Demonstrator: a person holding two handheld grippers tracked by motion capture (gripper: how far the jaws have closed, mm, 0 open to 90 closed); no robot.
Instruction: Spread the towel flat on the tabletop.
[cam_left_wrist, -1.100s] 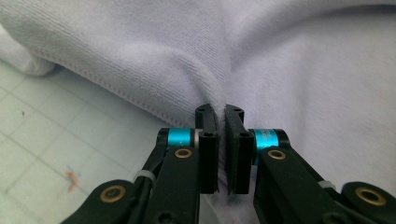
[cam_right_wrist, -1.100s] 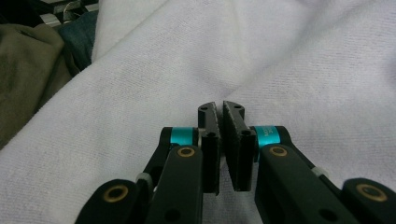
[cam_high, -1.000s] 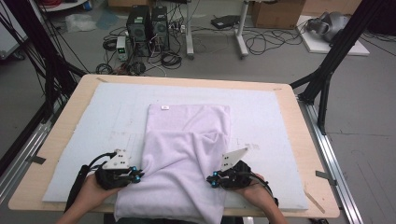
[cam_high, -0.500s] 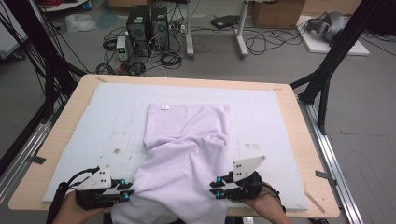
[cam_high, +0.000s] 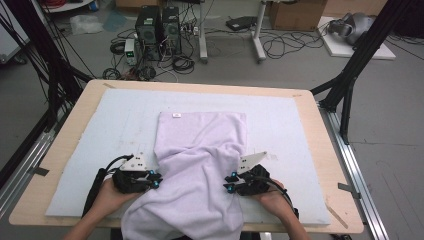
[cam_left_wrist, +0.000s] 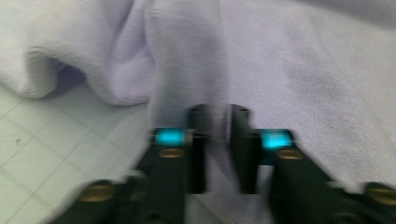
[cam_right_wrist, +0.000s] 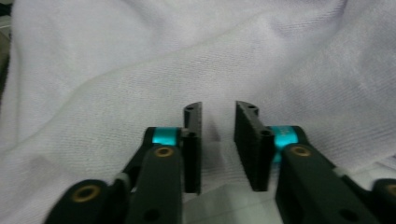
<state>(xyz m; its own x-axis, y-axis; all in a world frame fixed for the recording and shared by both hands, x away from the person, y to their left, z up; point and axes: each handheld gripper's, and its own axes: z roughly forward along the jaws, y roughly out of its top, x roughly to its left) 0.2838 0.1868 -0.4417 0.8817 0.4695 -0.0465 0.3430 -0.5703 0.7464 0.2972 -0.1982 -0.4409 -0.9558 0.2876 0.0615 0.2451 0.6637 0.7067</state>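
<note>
The near end of the lilac cloth (cam_high: 200, 175) ran over the counter's (cam_high: 60, 145) front edge and was cut off by the bottom of the high view. Both forearms were cropped there too. The cloth hid the mat (cam_high: 120, 125) beneath it. In the left gripper view, motion blur smeared the left hand-held gripper (cam_left_wrist: 218, 140), so whether its pads pressed the fold between them could not be told. The right hand-held gripper (cam_right_wrist: 218, 144) was cropped below.

Bare mat (cam_high: 115, 125) lies free either side of the rumpled towel (cam_high: 200, 165).
</note>
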